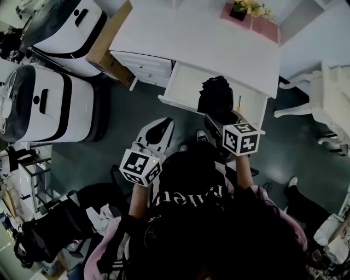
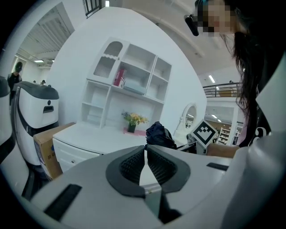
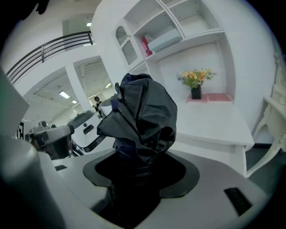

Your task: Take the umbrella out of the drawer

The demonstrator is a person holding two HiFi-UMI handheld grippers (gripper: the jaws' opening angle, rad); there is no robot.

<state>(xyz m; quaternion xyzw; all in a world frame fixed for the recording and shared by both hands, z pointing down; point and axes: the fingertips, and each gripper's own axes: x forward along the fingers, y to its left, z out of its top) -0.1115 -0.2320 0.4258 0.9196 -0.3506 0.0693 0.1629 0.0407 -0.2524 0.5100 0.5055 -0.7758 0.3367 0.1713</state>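
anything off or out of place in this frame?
Only the umbrella: its dark canopy is loose and bunched, not wrapped tight, with its lower end clamped in the right gripper. The drawer of the white desk stands pulled out. Nothing looks spilled or broken.

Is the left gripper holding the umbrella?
No, the left gripper has its jaws closed on nothing; the right gripper clamps the umbrella.

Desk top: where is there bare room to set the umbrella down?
The desk top is bare from its left edge to the flowers on the pink mat. The open drawer is crowded by the umbrella in the right gripper.
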